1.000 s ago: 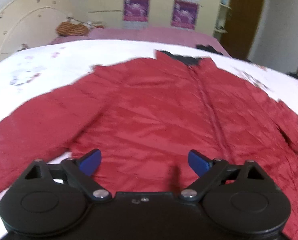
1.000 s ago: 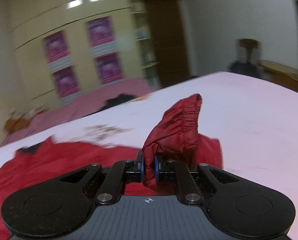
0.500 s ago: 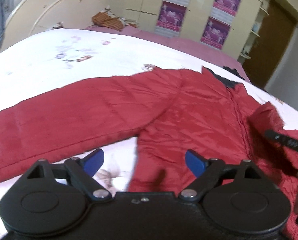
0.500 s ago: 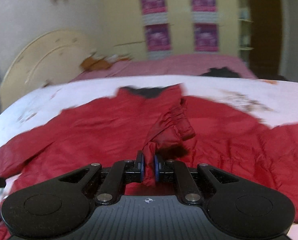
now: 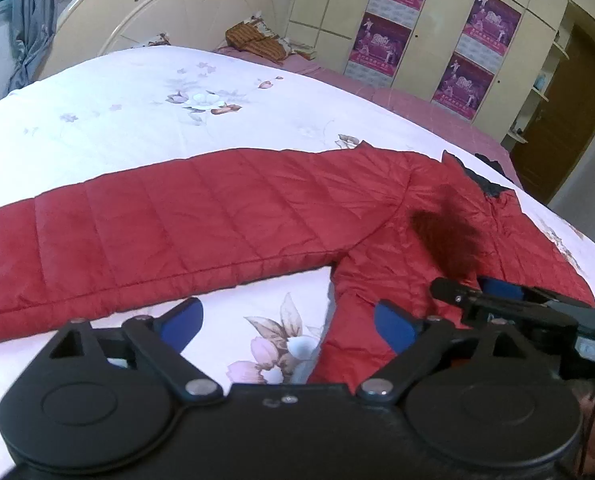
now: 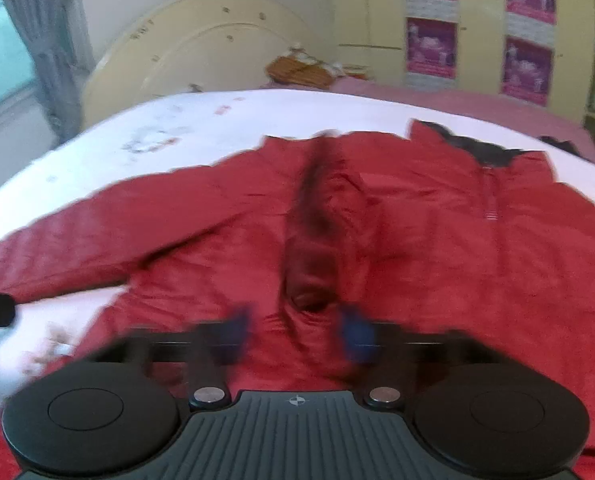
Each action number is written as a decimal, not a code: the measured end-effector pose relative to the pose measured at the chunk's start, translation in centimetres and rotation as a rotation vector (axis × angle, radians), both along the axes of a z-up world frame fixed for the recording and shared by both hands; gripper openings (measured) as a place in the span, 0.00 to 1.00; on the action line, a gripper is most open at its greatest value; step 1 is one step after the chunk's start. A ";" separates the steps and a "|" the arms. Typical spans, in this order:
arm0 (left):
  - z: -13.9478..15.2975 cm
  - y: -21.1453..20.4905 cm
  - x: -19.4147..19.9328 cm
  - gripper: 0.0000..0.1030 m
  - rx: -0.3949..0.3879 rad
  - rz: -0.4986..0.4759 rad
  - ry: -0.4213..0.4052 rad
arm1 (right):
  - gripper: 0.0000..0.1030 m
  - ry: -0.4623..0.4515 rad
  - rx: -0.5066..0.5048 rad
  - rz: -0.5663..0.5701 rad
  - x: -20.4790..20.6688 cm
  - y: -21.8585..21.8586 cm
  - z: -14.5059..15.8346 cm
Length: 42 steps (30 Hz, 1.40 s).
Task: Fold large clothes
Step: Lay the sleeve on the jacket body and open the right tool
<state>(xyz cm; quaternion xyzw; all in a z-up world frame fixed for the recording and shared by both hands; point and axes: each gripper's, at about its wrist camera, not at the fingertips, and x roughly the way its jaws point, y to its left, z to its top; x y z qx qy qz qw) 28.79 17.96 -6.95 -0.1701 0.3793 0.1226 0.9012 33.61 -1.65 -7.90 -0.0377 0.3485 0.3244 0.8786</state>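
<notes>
Bed (image 5: pixel 145 92) with a white floral cover filled most of both views, cream headboard (image 5: pixel 169 12) behind it and a wardrobe wall carrying purple posters (image 5: pixel 381 40) beyond.

Red quilted jacket (image 5: pixel 225 220) lay spread flat on the cover, front up, dark collar (image 6: pixel 473 148) toward the far side. One sleeve (image 5: pixel 117 240) stretched straight out to the left in the left wrist view, flat on the cover. The other sleeve (image 6: pixel 317 232) was folded in across the chest, blurred, its cuff end lying just ahead of the right tool.

Left gripper (image 5: pixel 289 320) hovered over the cover near the jacket's armpit and side edge, jaws wide and opening a little more, nothing between the blue pads (image 5: pixel 185 316), just printed flowers and the jacket's edge below.

Right gripper (image 6: pixel 297 332) sat low over the jacket body, motion-blurred, jaws opening. The folded sleeve's cuff lay in the gap between them but the pads (image 6: pixel 357 332) stood clear of it on both sides. No grip. In the left wrist view it showed side-on at the right edge, over the jacket.
</notes>
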 end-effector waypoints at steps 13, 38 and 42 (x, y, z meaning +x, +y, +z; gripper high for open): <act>-1.9 -7.5 8.8 0.63 -0.114 -0.228 -0.035 | 0.36 -0.038 0.108 -0.358 -0.3 -16.0 2.7; -3.6 -7.4 11.8 0.25 -0.028 -0.158 -0.003 | 0.12 0.043 0.019 -0.582 0.1 -27.6 1.0; -0.9 -7.5 9.5 0.24 0.104 -0.107 -0.137 | 0.13 -0.056 0.027 -0.596 0.6 -28.9 3.3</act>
